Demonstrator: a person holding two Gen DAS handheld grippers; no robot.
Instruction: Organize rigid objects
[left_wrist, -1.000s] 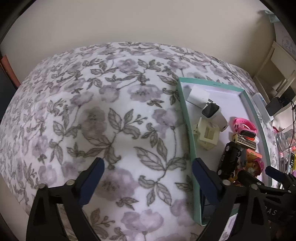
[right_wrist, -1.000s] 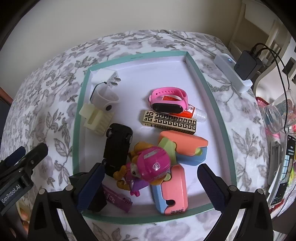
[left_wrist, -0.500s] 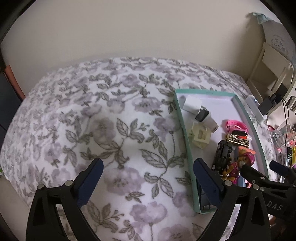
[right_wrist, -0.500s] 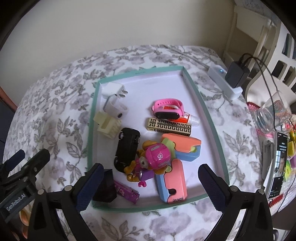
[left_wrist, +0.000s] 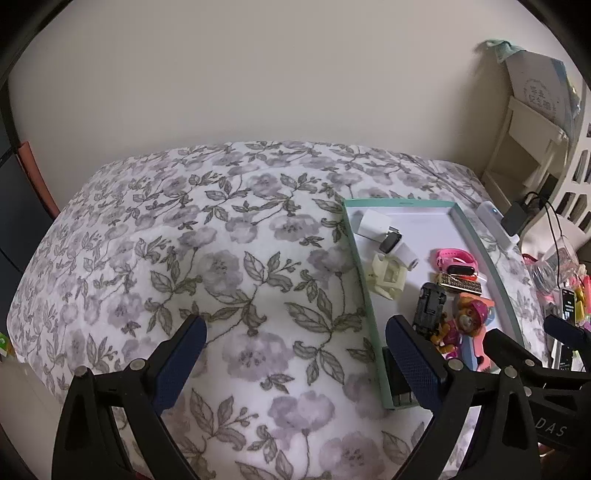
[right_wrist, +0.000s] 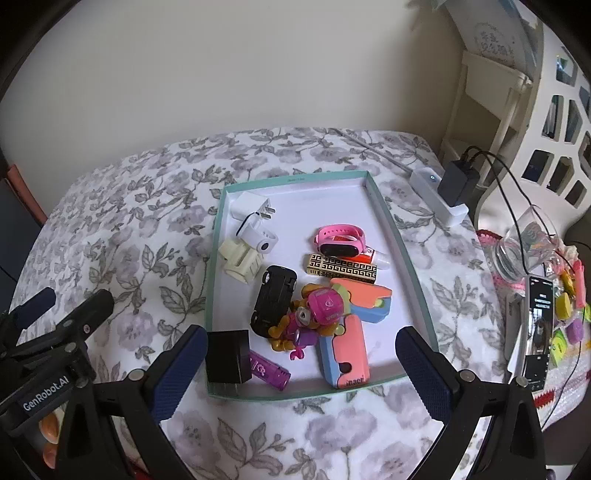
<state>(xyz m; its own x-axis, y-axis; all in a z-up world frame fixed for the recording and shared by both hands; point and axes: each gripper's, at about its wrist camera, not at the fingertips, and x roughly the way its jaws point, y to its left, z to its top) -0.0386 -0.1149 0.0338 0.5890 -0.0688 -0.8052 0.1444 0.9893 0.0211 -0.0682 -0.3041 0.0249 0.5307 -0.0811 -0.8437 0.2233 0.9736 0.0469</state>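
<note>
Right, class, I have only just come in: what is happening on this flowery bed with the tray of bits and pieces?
A person holds two grippers above a floral bedspread, and neither holds anything. The left gripper hangs open over bare cloth beside a teal tray. The right gripper is open above the tray's near end. In the tray lie a black toy car, a pink watch and a pink-helmeted toy figure.

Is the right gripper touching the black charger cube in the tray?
Apart. The right wrist view shows the open right gripper raised above the tray, holding nothing; black charger cube lies untouched.
</note>
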